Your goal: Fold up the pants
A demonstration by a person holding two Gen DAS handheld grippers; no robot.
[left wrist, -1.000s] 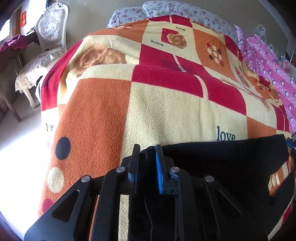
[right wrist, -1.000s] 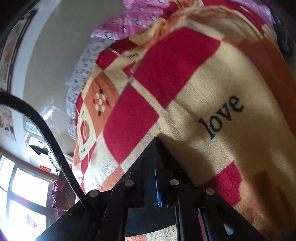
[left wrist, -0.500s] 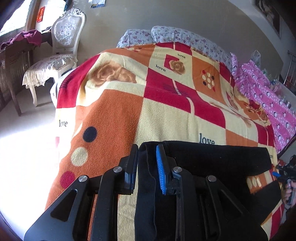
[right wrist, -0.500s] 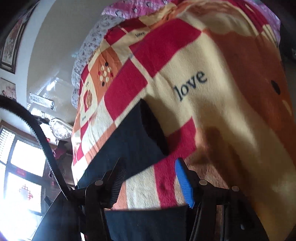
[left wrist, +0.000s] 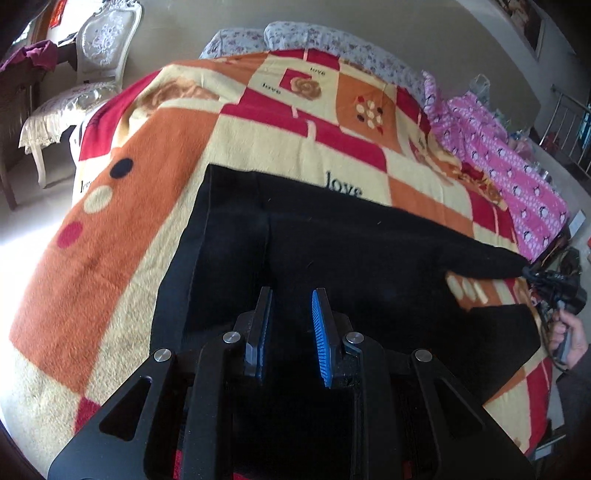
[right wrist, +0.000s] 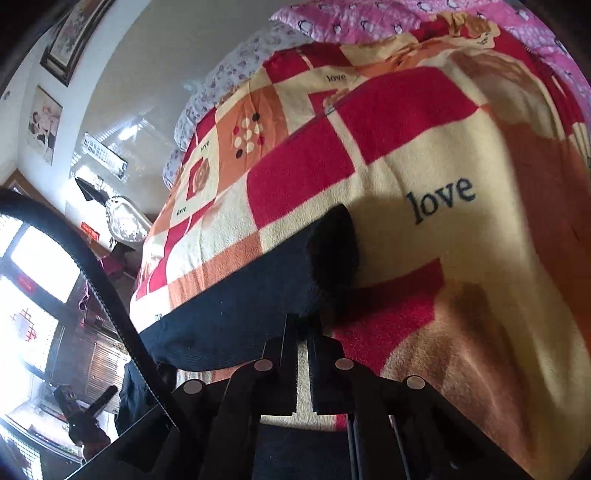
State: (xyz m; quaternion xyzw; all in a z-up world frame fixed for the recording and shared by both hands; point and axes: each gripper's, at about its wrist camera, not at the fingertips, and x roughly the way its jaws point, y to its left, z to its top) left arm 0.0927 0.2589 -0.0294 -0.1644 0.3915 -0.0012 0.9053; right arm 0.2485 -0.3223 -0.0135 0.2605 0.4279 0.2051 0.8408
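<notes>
Left tool [left wrist: 290, 314] spread above pants [left wrist: 351, 251]; right tool [right wrist: 303, 332] pinching leg hem.

From my remote seat I count one pair of black pants [left wrist: 332, 258] on one patchwork blanket [left wrist: 122, 206] — two grippers, left gripper [left wrist: 291, 325] and right gripper [right wrist: 303, 332]. One white chair [left wrist: 92, 55], two floral pillows [left wrist: 306, 35], one pink quilt [left wrist: 517, 173] — and two framed pictures [right wrist: 70, 33] on the wall.

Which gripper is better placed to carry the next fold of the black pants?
Right. The right gripper is shut on a pants leg end, lifted off the blanket; the left gripper hovers open, gripping nothing.
</notes>
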